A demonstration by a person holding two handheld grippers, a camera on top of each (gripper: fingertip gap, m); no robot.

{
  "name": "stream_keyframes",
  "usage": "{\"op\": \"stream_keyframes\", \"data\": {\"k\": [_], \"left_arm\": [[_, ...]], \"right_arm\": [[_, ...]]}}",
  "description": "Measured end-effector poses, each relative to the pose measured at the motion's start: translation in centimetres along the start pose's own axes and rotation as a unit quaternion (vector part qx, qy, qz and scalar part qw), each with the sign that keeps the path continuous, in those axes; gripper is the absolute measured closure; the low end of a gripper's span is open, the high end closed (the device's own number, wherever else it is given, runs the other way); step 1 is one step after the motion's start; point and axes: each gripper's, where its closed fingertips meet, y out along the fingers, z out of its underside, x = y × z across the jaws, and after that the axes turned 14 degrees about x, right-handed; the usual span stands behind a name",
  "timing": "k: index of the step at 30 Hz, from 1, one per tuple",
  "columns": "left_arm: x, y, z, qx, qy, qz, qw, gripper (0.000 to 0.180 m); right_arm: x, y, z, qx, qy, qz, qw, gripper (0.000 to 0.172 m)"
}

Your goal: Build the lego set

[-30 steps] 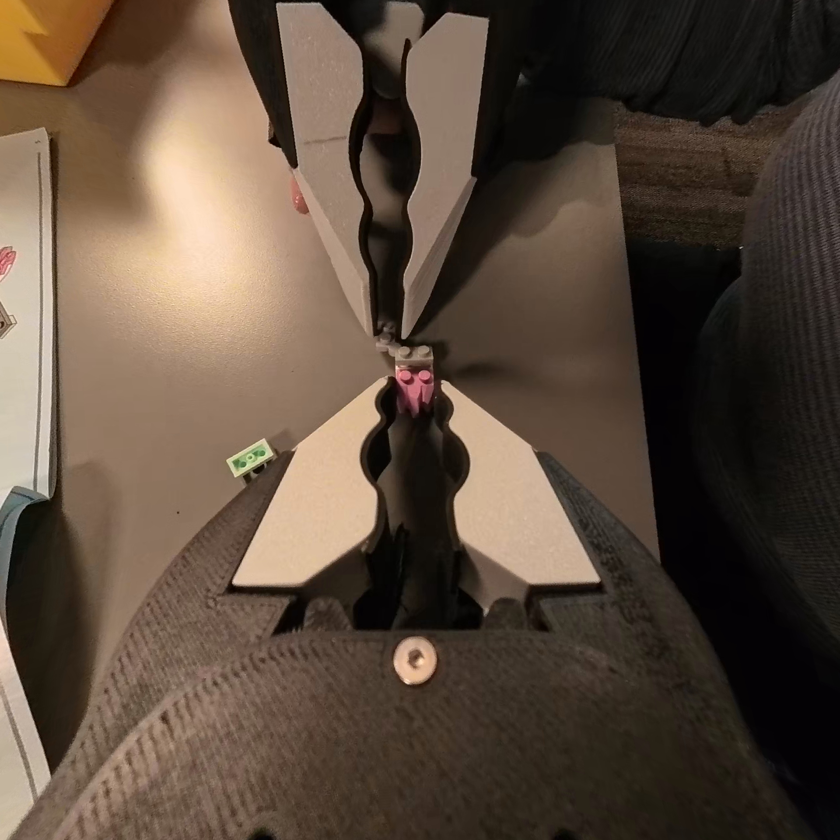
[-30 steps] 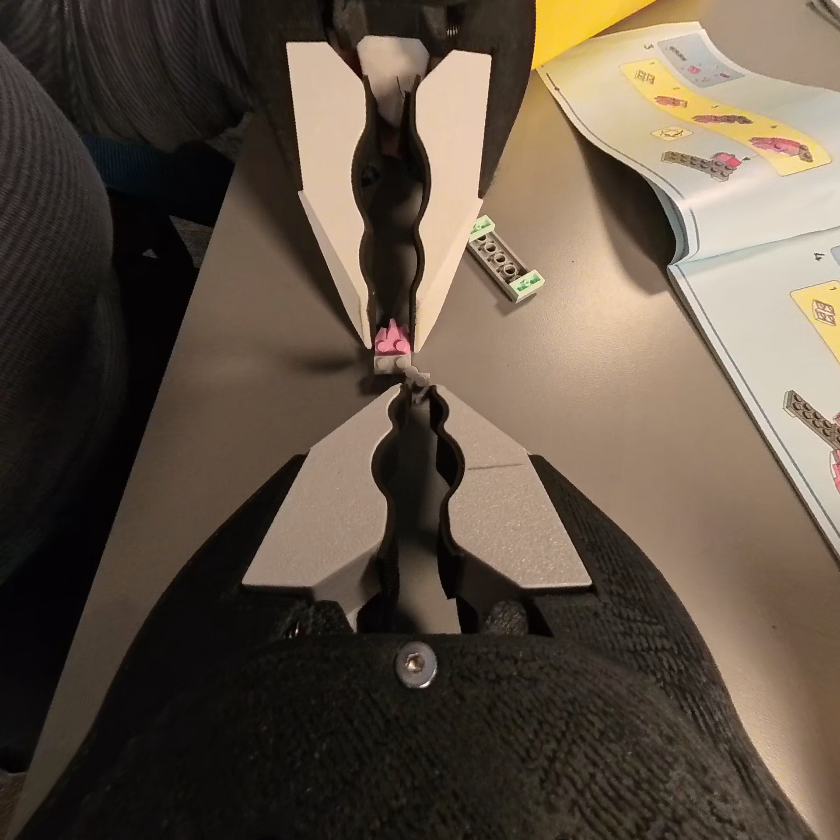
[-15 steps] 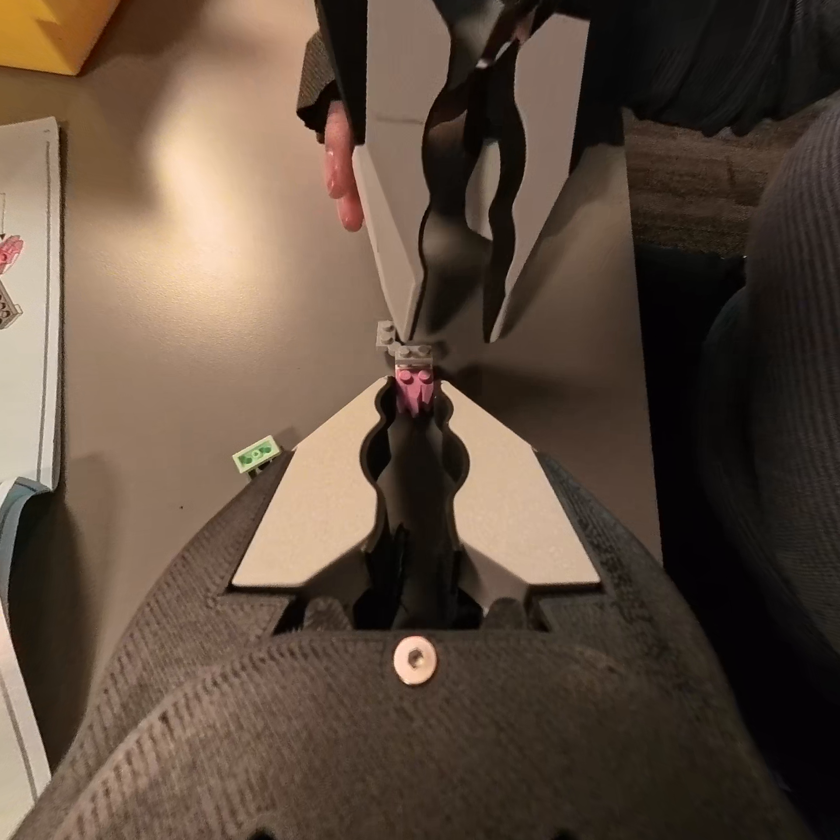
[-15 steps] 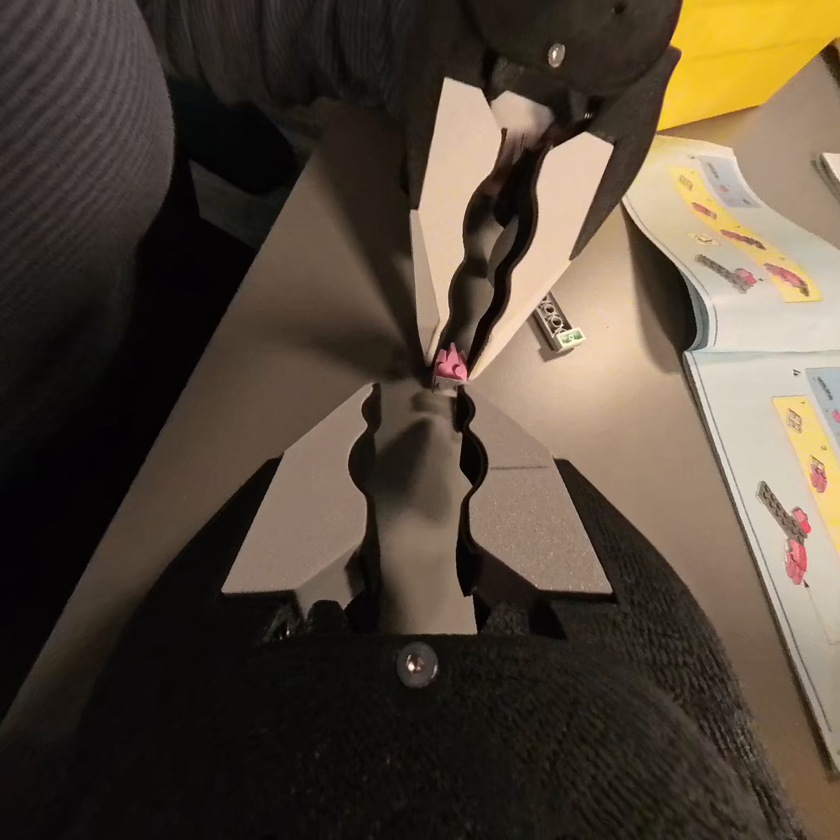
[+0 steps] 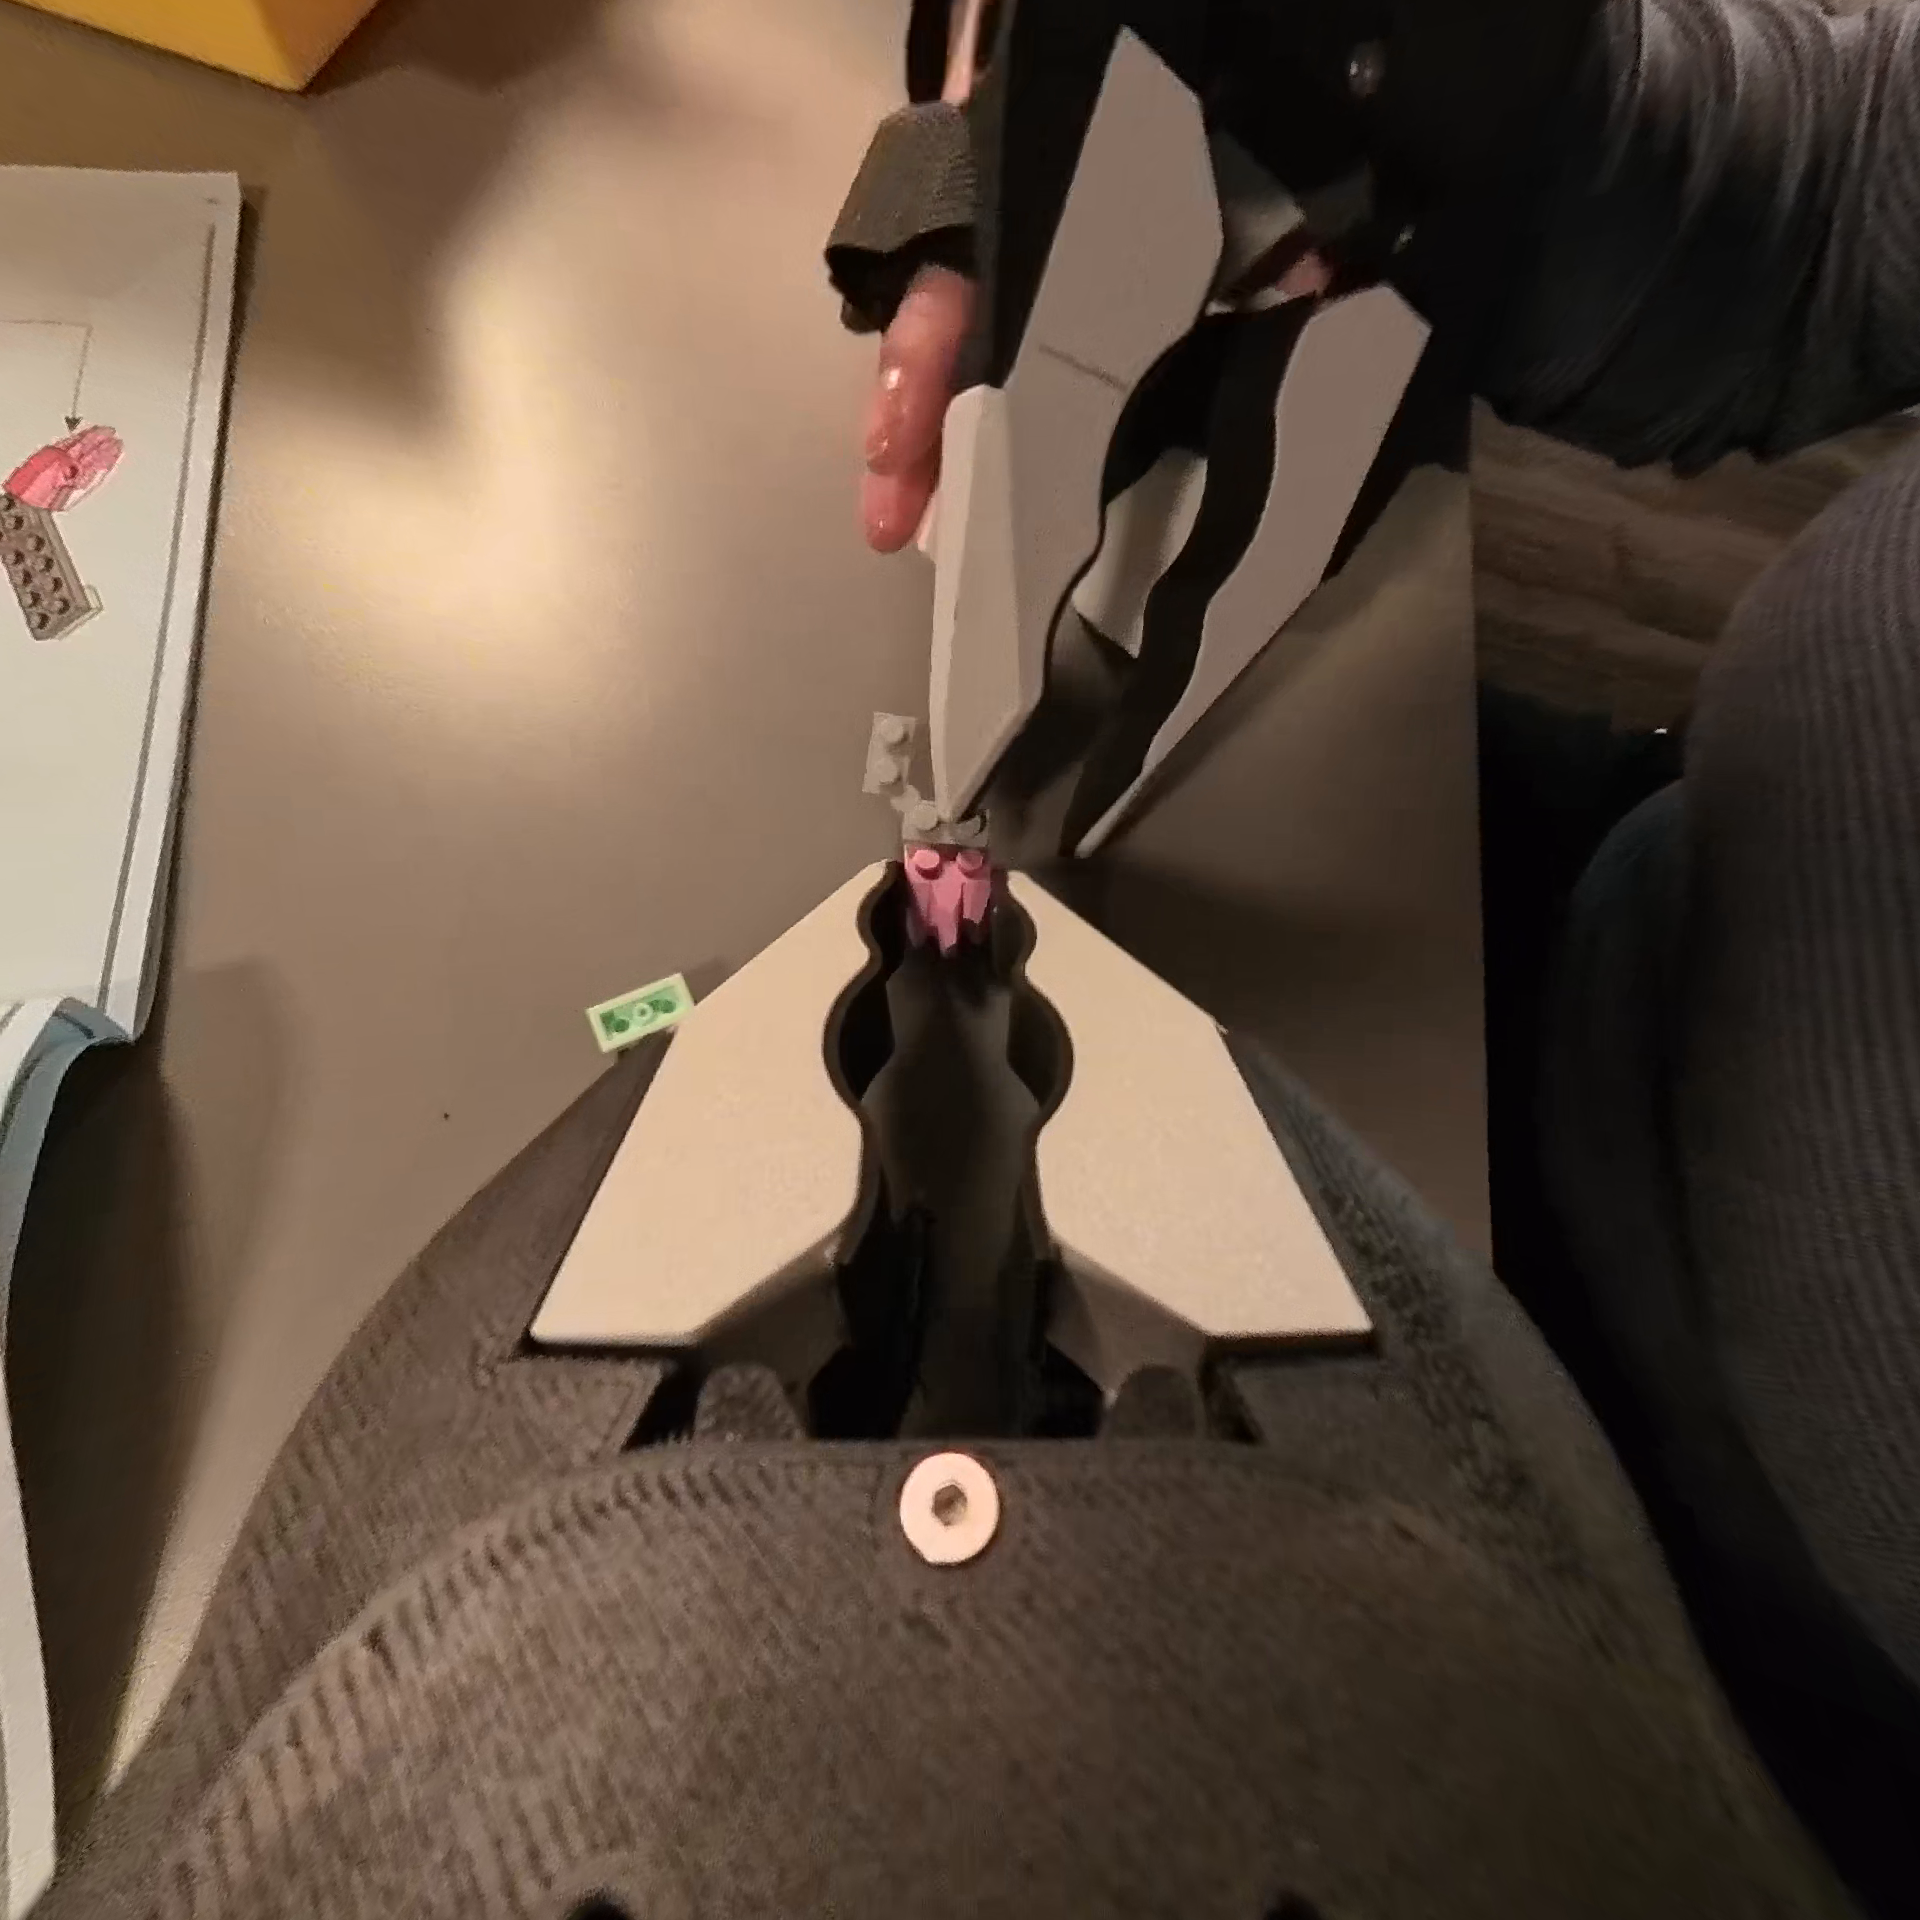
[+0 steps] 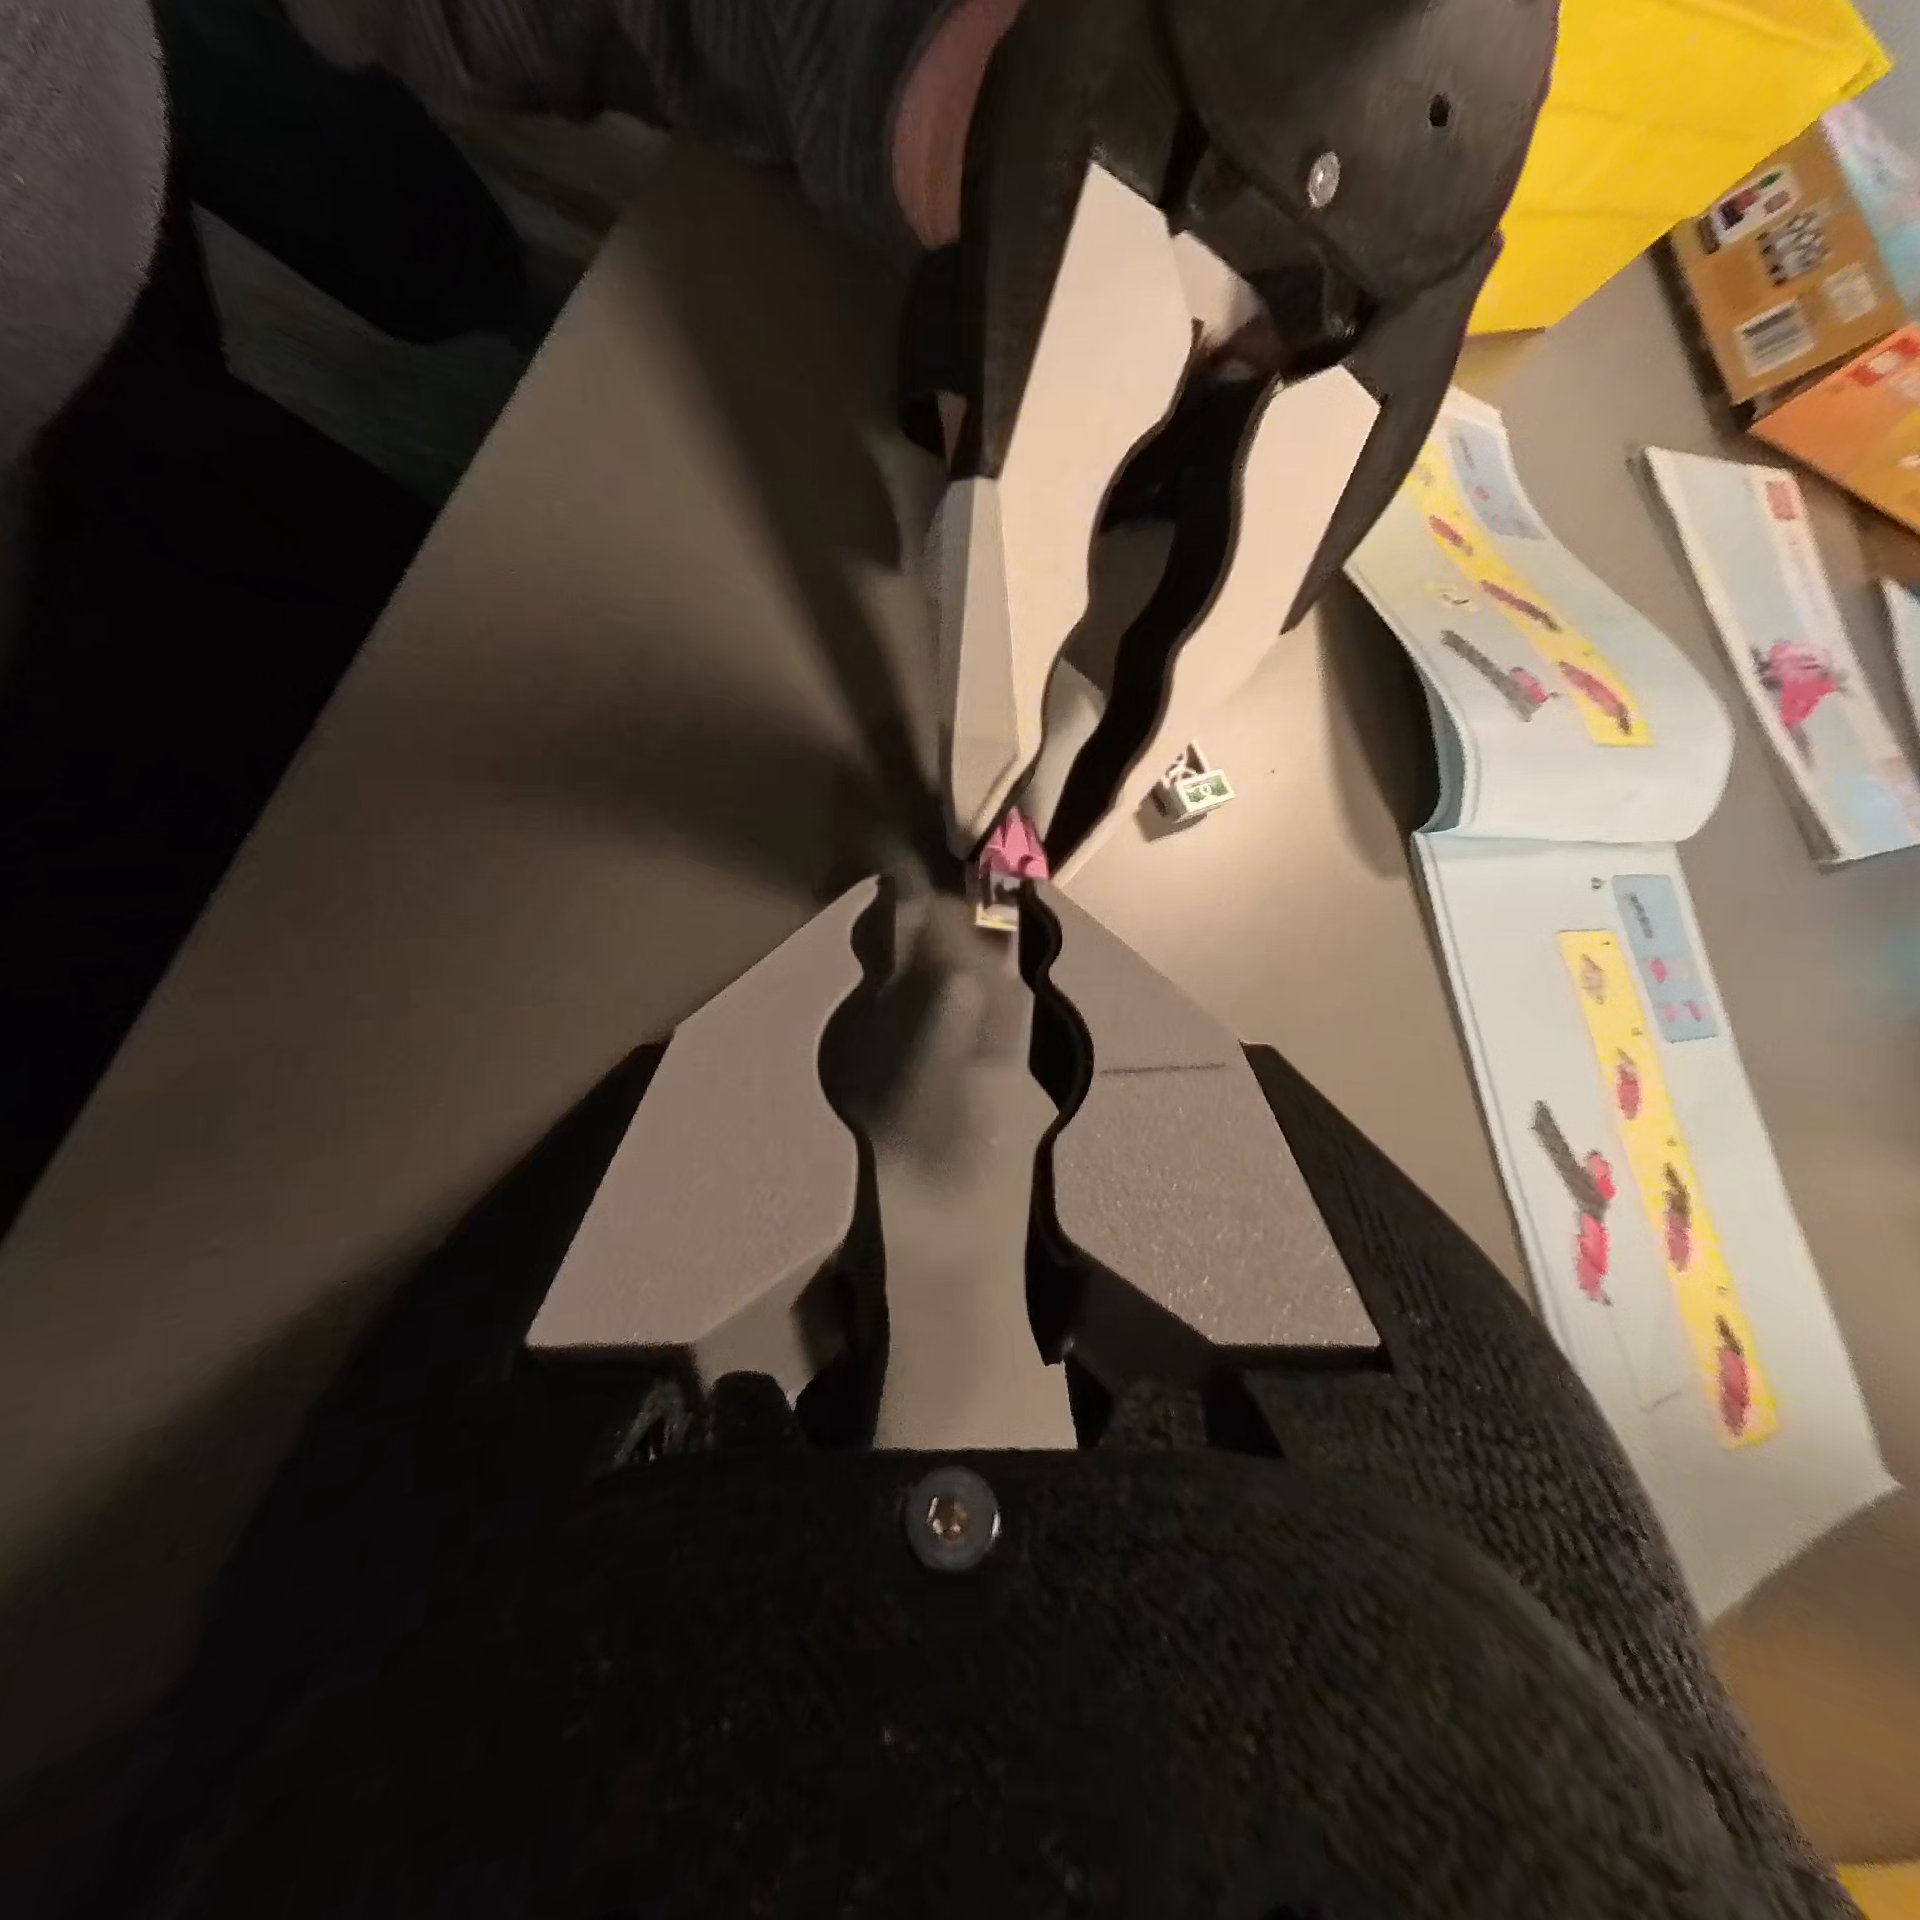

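Left wrist view: left gripper [image 5: 948, 883] narrowly parted, clamped on a pink brick [image 5: 943, 896] capped by grey plates [image 5: 914, 790]; the right gripper's one fingertip [image 5: 961, 758] touches those plates.

Right wrist view: right gripper [image 6: 956, 896] released — fingers apart, grasp bare; pink brick [image 6: 1013, 844] just ahead.

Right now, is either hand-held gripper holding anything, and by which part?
The left hand-held gripper pinches a small brick build by its pink piece. The right hand-held gripper stands open, one fingertip against the build's grey plate.
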Motion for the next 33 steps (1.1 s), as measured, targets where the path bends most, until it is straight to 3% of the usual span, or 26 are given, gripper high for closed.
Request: {"op": "stream_keyframes", "data": {"k": [8,13,23,33], "left_arm": [[-0.6,-0.8,-0.7,-0.035,-0.019,0.044,0.998,0.166],[-1.1,-1.8,-1.3,-0.073,-0.031,0.079,0.994,0.166],[-0.8,-2.5,-1.6,-0.097,-0.043,0.080,0.991,0.166],[-0.9,-3.9,-2.4,-0.148,-0.072,0.118,0.979,0.166]], "right_arm": [[-1.0,-0.6,-0.7,-0.014,-0.046,0.072,0.996,0.159],[-1.3,-1.5,-1.5,-0.040,-0.045,0.079,0.995,0.159],[-1.4,-1.9,-1.8,-0.054,-0.043,0.083,0.994,0.158],[-2.6,-2.7,-2.7,-0.064,-0.101,0.186,0.975,0.162]]}}
